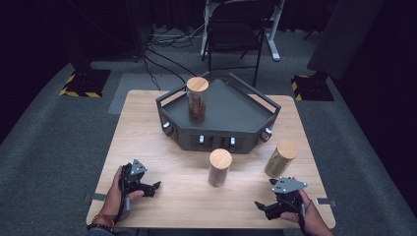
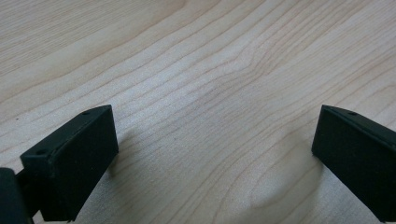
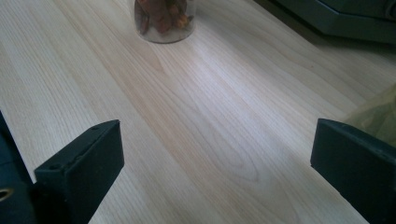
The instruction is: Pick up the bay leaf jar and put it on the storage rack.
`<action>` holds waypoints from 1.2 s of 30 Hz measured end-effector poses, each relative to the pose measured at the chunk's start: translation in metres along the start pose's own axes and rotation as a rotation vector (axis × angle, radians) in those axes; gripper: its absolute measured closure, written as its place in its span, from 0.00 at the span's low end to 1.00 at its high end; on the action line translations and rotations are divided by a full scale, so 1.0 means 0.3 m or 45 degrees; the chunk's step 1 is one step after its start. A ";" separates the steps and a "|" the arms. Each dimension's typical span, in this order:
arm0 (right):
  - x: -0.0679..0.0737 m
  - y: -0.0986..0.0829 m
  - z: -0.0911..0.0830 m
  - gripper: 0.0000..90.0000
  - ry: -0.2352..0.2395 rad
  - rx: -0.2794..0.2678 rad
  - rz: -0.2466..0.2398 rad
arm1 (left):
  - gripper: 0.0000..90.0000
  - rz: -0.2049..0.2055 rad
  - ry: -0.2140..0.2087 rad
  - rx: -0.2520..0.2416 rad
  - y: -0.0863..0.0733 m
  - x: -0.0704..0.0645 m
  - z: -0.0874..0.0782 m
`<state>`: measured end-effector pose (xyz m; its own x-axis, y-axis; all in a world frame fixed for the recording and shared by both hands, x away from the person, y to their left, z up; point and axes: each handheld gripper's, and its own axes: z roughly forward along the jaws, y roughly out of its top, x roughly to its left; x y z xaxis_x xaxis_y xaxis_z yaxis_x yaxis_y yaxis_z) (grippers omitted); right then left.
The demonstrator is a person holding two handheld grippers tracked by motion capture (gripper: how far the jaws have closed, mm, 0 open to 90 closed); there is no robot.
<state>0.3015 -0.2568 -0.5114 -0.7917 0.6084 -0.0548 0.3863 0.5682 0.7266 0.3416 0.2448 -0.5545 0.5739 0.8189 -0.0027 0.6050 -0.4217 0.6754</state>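
Both tools rest low on the tabletop (image 1: pixel 147 128) near the bottom of the high view, jaws spread wide and empty, as if parked before a reach. The left tool (image 1: pixel 156 186) sits at lower left, the right tool (image 1: pixel 256 204) at lower right. Nearest them, two wooden-lidded jars stand upright on the bare wood: the middle jar (image 1: pixel 219 168) at centre, the right jar (image 1: pixel 281 158) just beyond the right tool. A third jar (image 1: pixel 197 98) already stands in the dark tray (image 1: pixel 231 105) above, which suggests the others belong there too.

Bright table (image 1: pixel 162 196) (dark, dim surroundings)
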 end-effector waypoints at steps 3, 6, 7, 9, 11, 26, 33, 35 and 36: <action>-0.001 0.012 0.010 0.03 0.004 0.005 -0.017 | 0.00 0.000 0.000 0.001 0.000 0.000 0.000; -0.002 0.021 0.018 0.03 0.006 0.011 -0.023 | 0.00 0.000 0.000 0.000 0.000 0.000 0.000; -0.003 0.025 0.019 0.03 0.008 0.009 -0.028 | 0.00 0.000 0.000 0.001 0.000 0.000 0.000; -0.002 0.033 0.022 0.03 0.007 0.009 -0.033 | 0.00 0.000 0.000 0.000 0.000 0.000 0.000; -0.001 0.041 0.024 0.03 0.011 0.010 -0.041 | 0.00 0.000 0.000 0.000 0.000 0.000 0.000; 0.011 0.101 0.040 0.03 0.020 0.003 -0.089 | 0.00 0.000 0.000 0.000 0.000 0.000 0.000; 0.018 0.130 0.046 0.03 0.021 0.019 -0.104 | 0.00 0.001 -0.001 0.000 0.000 0.000 0.000; 0.022 0.141 0.047 0.03 0.024 0.016 -0.114 | 0.00 0.001 -0.001 0.000 0.000 0.000 0.000; 0.023 0.145 0.047 0.03 0.027 0.018 -0.112 | 0.00 0.001 -0.001 0.000 0.000 0.000 0.000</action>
<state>0.3195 -0.2199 -0.4898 -0.8329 0.5438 -0.1033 0.3212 0.6268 0.7099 0.3417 0.2449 -0.5545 0.5751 0.8181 -0.0029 0.6047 -0.4226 0.6751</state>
